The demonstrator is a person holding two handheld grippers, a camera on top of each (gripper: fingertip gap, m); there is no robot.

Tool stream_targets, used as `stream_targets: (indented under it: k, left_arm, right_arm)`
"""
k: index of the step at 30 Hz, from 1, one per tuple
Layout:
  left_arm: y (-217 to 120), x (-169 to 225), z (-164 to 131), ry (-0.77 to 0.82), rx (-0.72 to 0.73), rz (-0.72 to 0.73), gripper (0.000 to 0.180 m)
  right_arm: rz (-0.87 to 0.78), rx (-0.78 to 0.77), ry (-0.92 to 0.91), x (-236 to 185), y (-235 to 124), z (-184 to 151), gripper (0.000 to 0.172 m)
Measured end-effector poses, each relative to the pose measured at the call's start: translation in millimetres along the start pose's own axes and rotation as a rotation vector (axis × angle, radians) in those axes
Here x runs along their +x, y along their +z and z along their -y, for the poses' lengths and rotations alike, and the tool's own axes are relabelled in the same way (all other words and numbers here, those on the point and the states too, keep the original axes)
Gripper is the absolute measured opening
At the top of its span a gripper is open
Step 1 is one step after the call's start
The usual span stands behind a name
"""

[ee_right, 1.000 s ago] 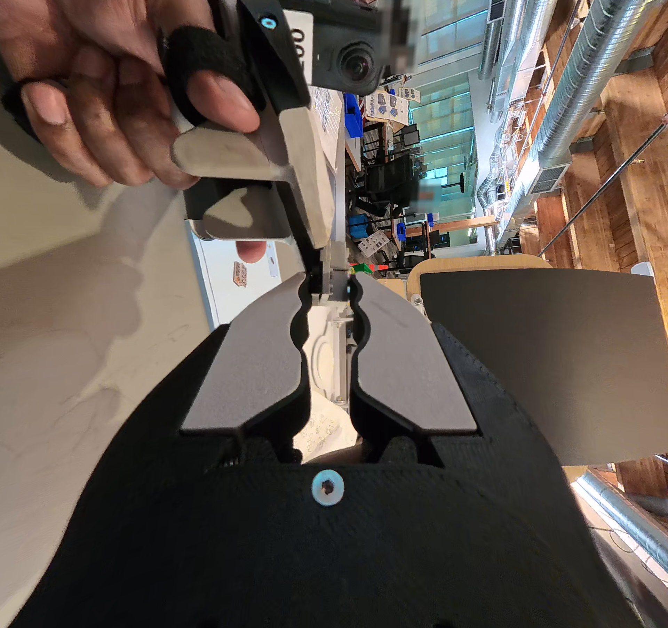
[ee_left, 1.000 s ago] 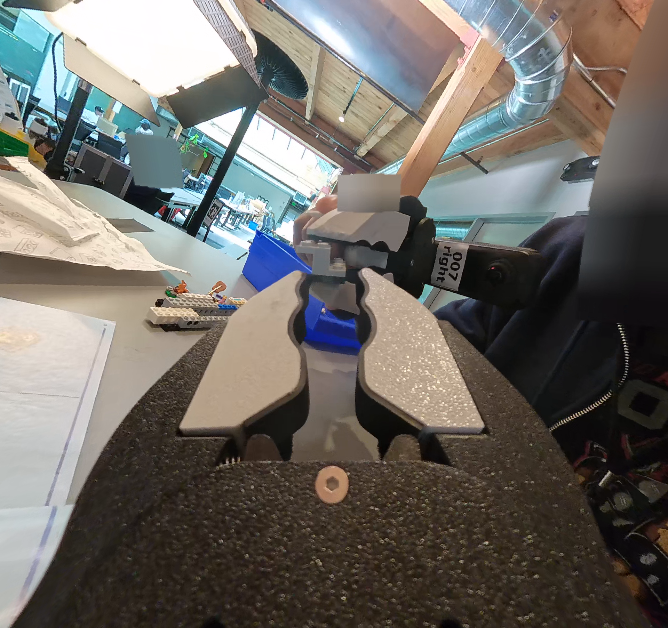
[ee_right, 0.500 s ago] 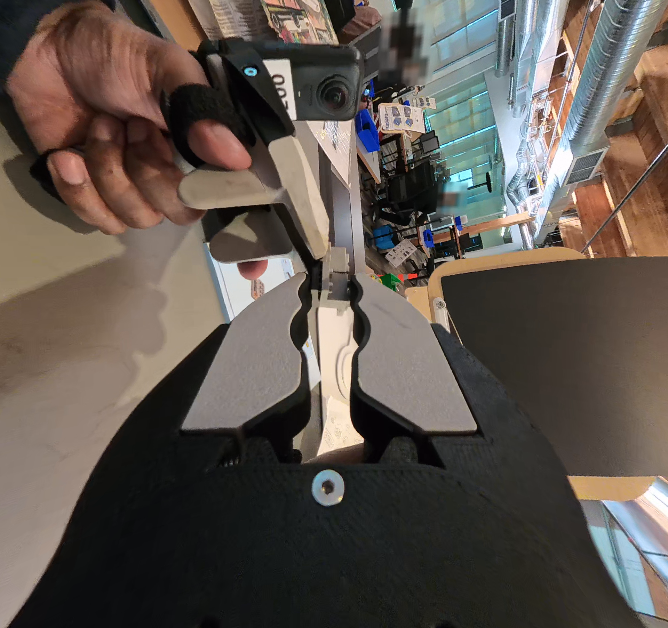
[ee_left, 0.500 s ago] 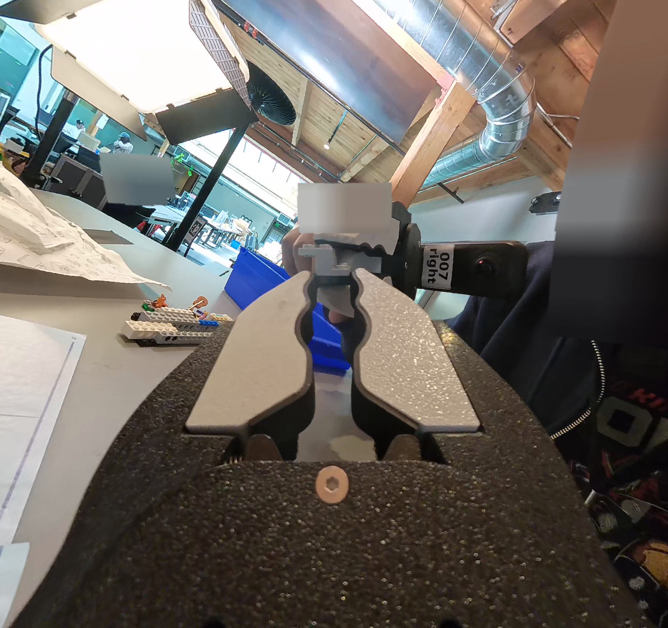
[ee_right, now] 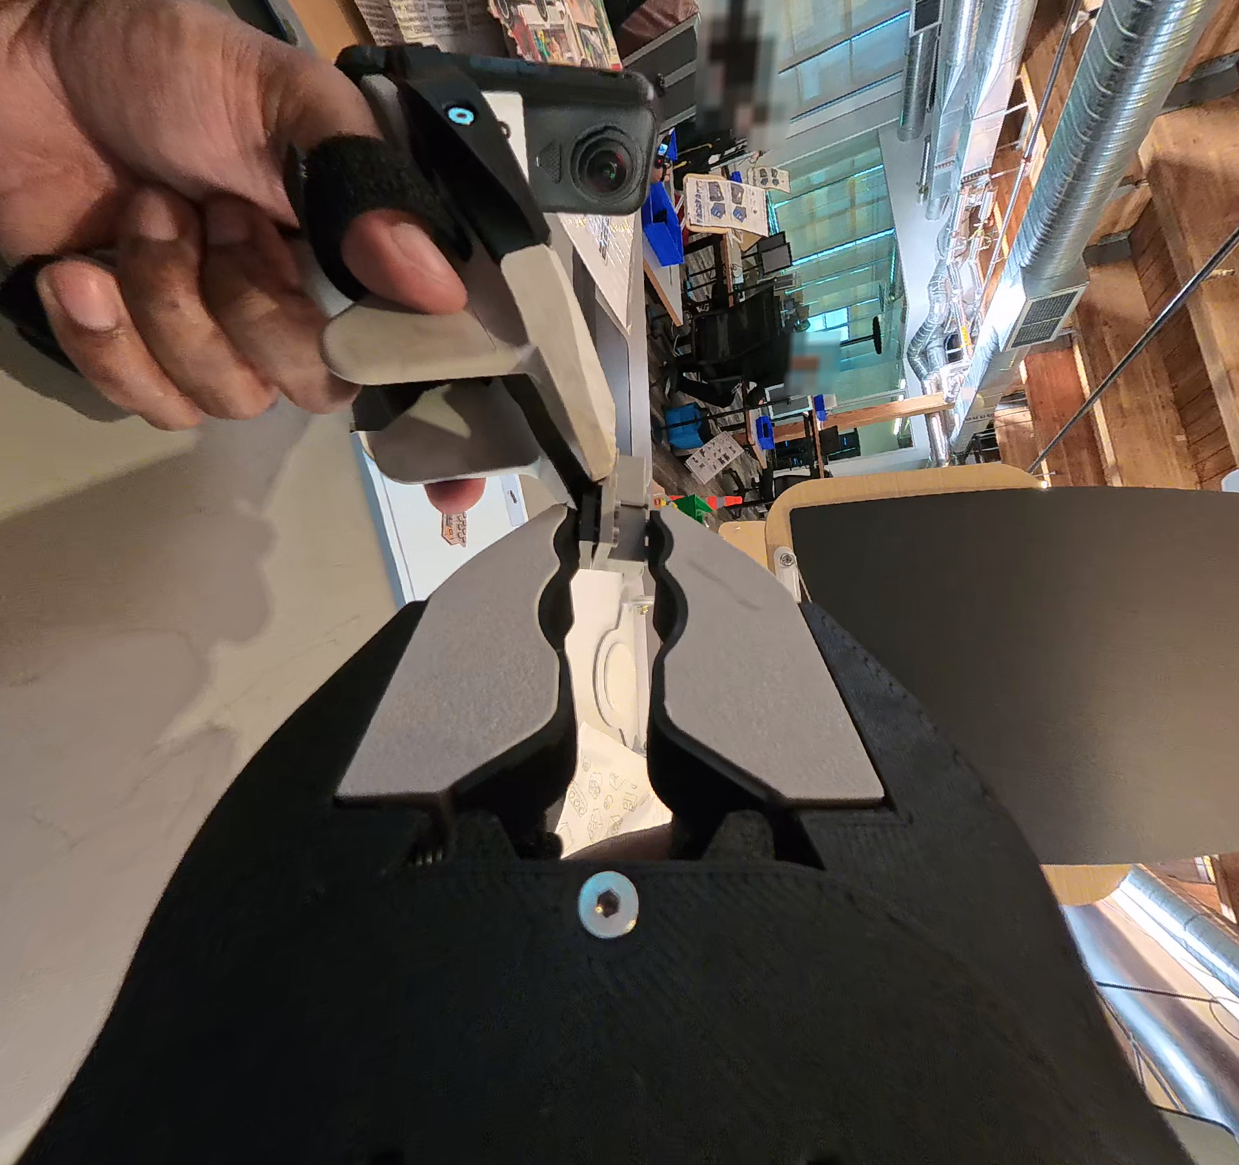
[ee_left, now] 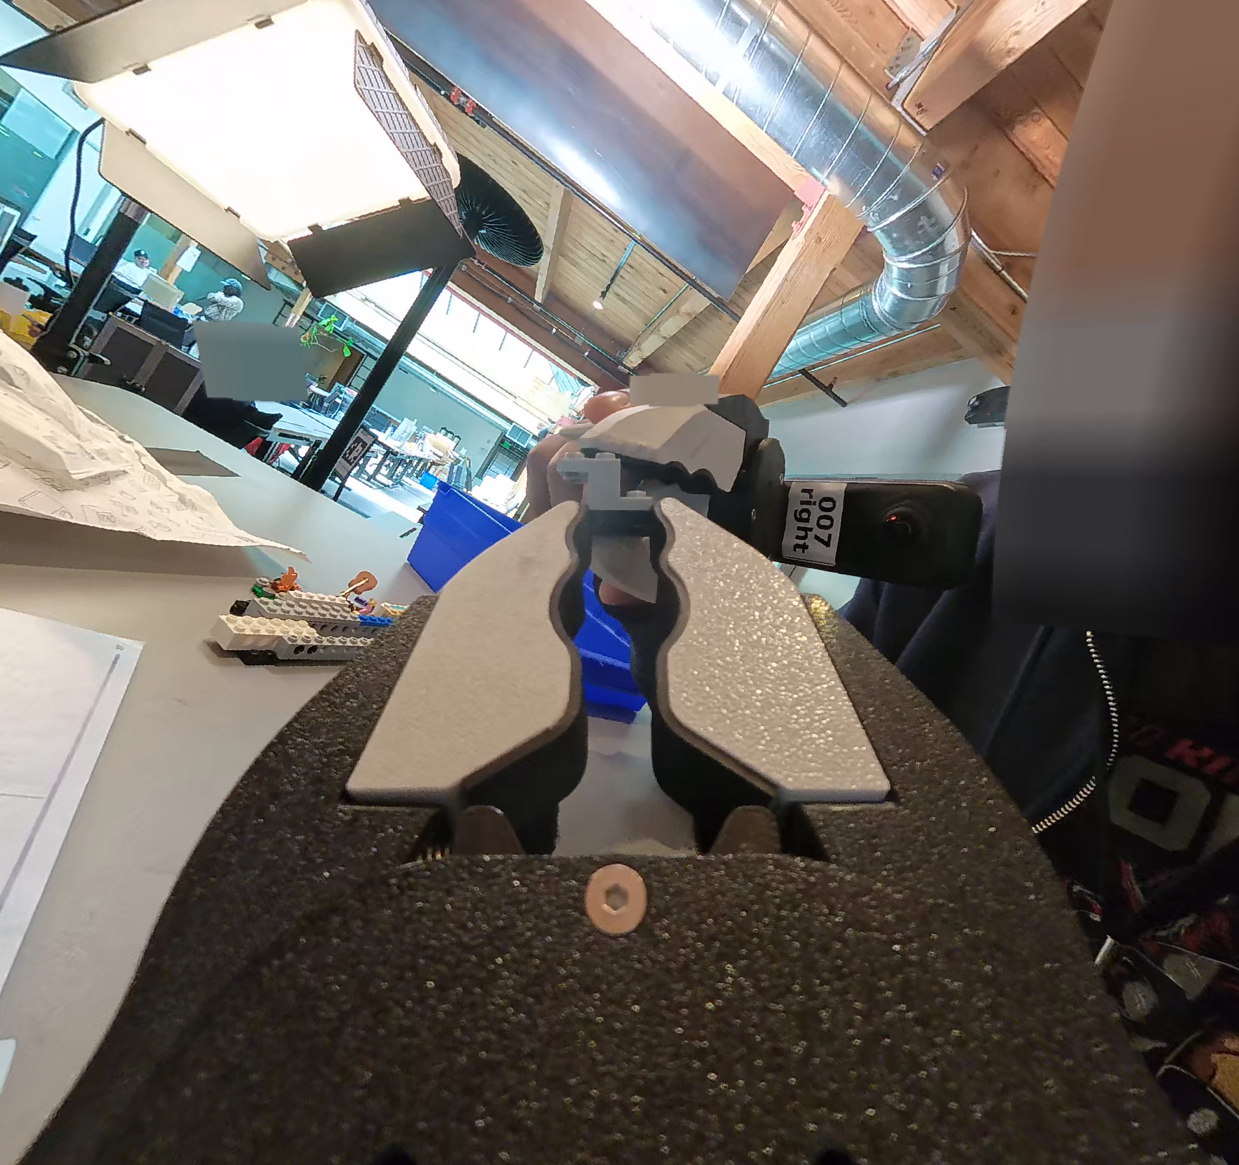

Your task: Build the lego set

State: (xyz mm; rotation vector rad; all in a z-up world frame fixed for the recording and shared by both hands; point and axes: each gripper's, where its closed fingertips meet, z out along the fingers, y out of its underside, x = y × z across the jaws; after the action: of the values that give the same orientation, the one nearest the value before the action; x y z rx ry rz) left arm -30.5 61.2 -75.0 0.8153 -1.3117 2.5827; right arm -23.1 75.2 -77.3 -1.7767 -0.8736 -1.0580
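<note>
Above the grey table [ee_left: 221, 529], both hand-held tools meet on one small assembly of toy bricks, held in the air. The left gripper [ee_left: 620, 516] has its fingertips drawn close together on a thin black plate [ee_left: 617, 519] at the bottom of that assembly, and just above it sits a light grey stepped brick piece [ee_left: 607, 483]. The right gripper [ee_right: 611, 533], seen from its own camera, is clamped across the same grey and black stack [ee_right: 620, 523], its pads pressed on either side. From the left camera it shows as the tool coming in from the right, its upper finger [ee_left: 660, 436] over the grey piece. A hand [ee_right: 167, 194] wraps the left tool's handle. Further off on the table lie a partly built brick model [ee_left: 302, 623], a blue bin [ee_left: 462, 529] and printed sheets [ee_left: 100, 476]. The likely trouble is in the shared hold: the piece is tiny, and the two grips sit at right angles and very near each other, so any twist or uneven squeeze could lever the plate off the brick or flick it out. A dropped part could well land in the bin or roll off the table.
</note>
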Motion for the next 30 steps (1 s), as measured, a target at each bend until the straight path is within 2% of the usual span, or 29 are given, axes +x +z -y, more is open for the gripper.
stream_targets:
  k: [11, 30]
  left_arm:
    - [1, -3, 1, -0.041, 0.036, 0.002, 0.017]
    - [-3, 6, 15, -0.045, 0.134, -0.061, 0.016]
  right_arm:
    - [0.009, -0.055, -0.022, -1, 1, -5, 0.019]
    - [-0.165, 0.029, -0.018, 13, 3, 7, 0.027]
